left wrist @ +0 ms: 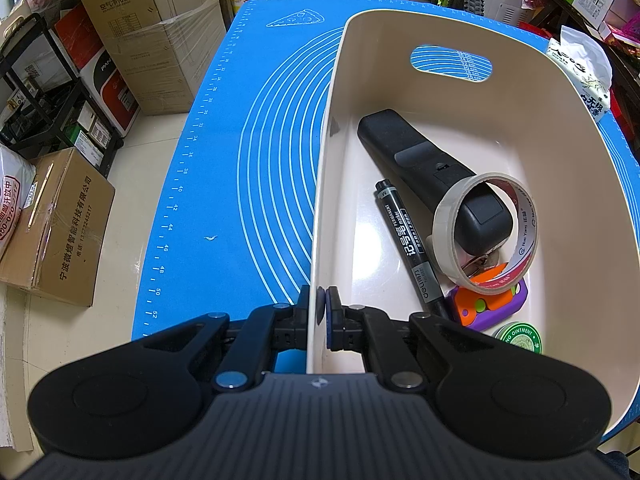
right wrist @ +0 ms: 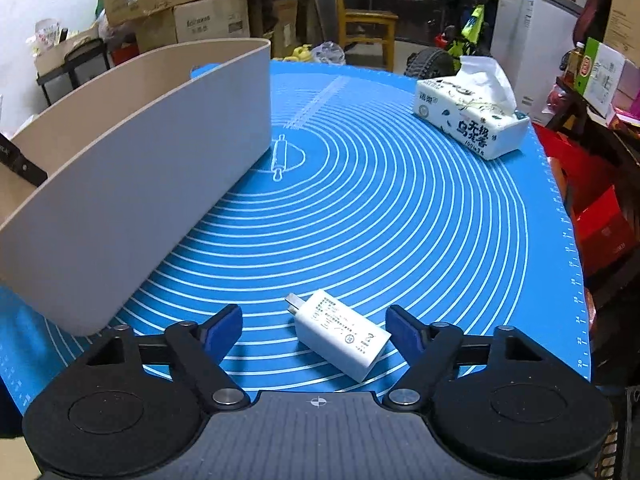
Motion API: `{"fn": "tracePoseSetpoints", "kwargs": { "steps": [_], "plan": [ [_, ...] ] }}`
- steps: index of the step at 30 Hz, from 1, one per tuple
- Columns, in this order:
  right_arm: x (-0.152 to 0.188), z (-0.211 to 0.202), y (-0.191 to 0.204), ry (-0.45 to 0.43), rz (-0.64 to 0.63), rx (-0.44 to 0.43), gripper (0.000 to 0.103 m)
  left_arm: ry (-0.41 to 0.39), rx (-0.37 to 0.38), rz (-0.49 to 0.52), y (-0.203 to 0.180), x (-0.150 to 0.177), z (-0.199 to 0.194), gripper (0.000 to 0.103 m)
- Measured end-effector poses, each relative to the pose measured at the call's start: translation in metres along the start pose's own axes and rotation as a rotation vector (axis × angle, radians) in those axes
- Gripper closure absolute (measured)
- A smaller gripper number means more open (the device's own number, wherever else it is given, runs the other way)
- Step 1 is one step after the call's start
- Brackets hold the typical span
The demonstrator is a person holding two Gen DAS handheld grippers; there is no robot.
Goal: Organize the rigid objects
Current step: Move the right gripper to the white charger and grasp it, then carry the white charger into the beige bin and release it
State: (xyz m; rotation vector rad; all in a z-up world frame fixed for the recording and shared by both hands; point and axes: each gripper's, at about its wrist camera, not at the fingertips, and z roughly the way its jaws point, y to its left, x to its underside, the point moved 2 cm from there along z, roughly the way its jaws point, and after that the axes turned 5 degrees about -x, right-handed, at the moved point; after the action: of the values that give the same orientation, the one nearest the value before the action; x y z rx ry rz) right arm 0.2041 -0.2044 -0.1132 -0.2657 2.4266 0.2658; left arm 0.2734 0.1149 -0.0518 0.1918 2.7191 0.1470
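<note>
Fingers [right wrist: 404, 330] of the right gripper [right wrist: 316, 330] standing apart, straddling the white charger [right wrist: 342, 338] lying diagonally on the worktop [right wrist: 400, 220], while left gripper [left wrist: 322, 312] pinching the bin [left wrist: 320, 200] wall.

A bin [left wrist: 520, 92] is sitting on the mat [left wrist: 248, 128], holding a remote [left wrist: 420, 156] whose near end is lying inside a tape roll [left wrist: 448, 216], a marker [left wrist: 404, 240] lying just left of it. A charger [right wrist: 340, 336] is lying right of the bin, a tissue pack [right wrist: 472, 120] sitting well behind.
</note>
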Motion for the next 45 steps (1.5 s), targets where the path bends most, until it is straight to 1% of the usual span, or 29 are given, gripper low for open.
{"fn": "tracePoseSetpoints", "kwargs": {
  "steps": [5,7,9,11,12,13,15,23,31,38,45],
  "plan": [
    [0.0,0.007,-0.007,0.04,-0.053,0.002,0.026,0.0,0.0,0.0,0.0,0.0,0.0,0.096],
    [0.0,0.007,-0.008,0.055,-0.08,0.001,0.03,0.0,-0.001,0.0,0.0,0.0,0.0,0.096],
    [0.0,0.01,-0.01,0.073,-0.1,-0.018,0.037,0.0,-0.002,0.001,0.0,0.0,0.0,0.095],
    [-0.001,0.011,-0.012,0.075,-0.11,-0.036,0.038,0.0,-0.002,0.001,0.001,0.0,-0.001,0.095],
    [-0.001,0.012,-0.013,0.079,-0.106,-0.044,0.045,0.0,-0.002,0.001,0.001,0.0,0.0,0.095],
    [-0.002,0.011,-0.013,0.083,-0.104,-0.05,0.046,0.0,-0.003,0.001,0.001,0.0,0.0,0.095],
    [-0.002,0.012,-0.011,0.085,-0.105,-0.045,0.051,0.0,-0.004,0.001,0.001,0.001,-0.001,0.095],
    [0.004,0.007,-0.004,0.066,-0.084,0.003,0.051,0.0,-0.003,0.002,0.002,0.001,-0.001,0.095],
    [0.004,0.001,0.003,0.057,-0.128,0.039,0.051,0.0,-0.004,0.001,0.002,0.001,-0.001,0.095],
    [-0.007,-0.009,0.004,0.017,-0.131,0.058,0.051,0.0,-0.004,0.001,0.002,0.001,-0.001,0.095],
    [-0.037,-0.029,0.014,-0.072,-0.163,0.053,0.051,0.0,-0.004,0.001,0.002,0.001,-0.001,0.095]
  ]
}}
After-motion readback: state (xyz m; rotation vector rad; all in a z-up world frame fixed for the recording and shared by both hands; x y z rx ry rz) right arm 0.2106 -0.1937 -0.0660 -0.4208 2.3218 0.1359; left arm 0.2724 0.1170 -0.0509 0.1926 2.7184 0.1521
